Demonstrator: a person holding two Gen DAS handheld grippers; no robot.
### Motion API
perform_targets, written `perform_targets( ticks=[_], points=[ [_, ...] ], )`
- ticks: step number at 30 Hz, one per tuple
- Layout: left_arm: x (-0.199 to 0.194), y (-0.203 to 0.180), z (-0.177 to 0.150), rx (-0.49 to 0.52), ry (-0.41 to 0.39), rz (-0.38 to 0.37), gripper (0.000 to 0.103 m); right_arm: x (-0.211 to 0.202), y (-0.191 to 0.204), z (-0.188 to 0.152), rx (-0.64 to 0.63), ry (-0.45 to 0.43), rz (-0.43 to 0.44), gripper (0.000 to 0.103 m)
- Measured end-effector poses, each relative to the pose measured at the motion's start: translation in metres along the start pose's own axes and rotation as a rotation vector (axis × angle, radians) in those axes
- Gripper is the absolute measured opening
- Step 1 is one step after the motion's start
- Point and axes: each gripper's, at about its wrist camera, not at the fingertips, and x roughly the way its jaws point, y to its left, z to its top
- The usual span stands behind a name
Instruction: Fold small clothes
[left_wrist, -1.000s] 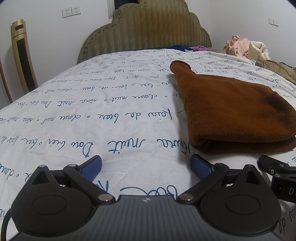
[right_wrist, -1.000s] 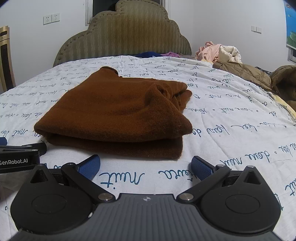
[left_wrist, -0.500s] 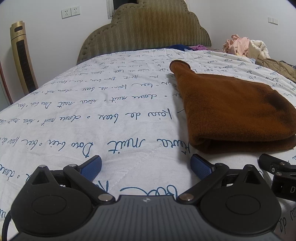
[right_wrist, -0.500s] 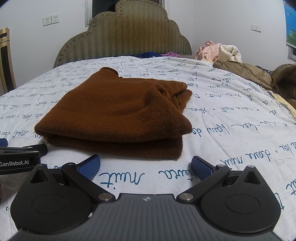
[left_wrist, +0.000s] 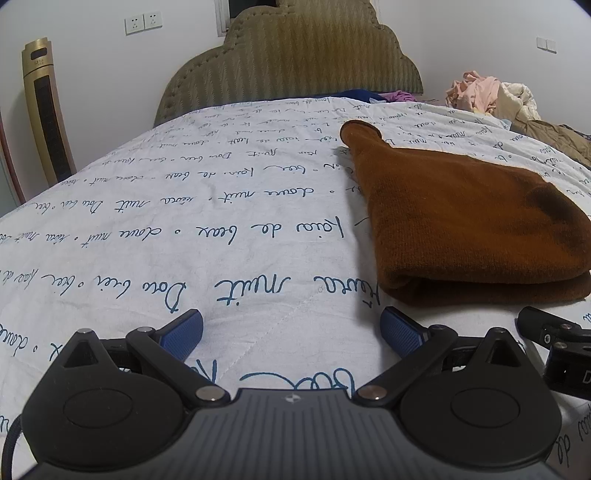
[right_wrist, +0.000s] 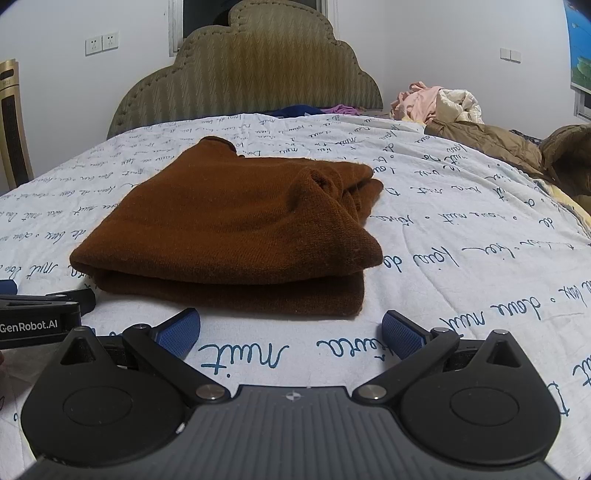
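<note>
The rust-brown knitted garment (right_wrist: 229, 225), already folded double, lies on the white quilt printed with blue script (left_wrist: 184, 236). It sits straight ahead of the right gripper (right_wrist: 291, 332) and off to the right of the left gripper (left_wrist: 291, 330), so the right is nearer. Both grippers rest spread wide, empty; the garment's long axis runs away toward the padded olive headboard (right_wrist: 243, 77).
</note>
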Motion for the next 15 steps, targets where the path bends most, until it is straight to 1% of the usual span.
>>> perform_targets(
  ticks=[15],
  points=[
    [0.0002, 0.0005, -0.0001, -0.003, 0.001, -0.001, 0.103, 0.0006, -0.0008, 0.0, 0.001, 0.002, 0.003, 0.103]
  ],
)
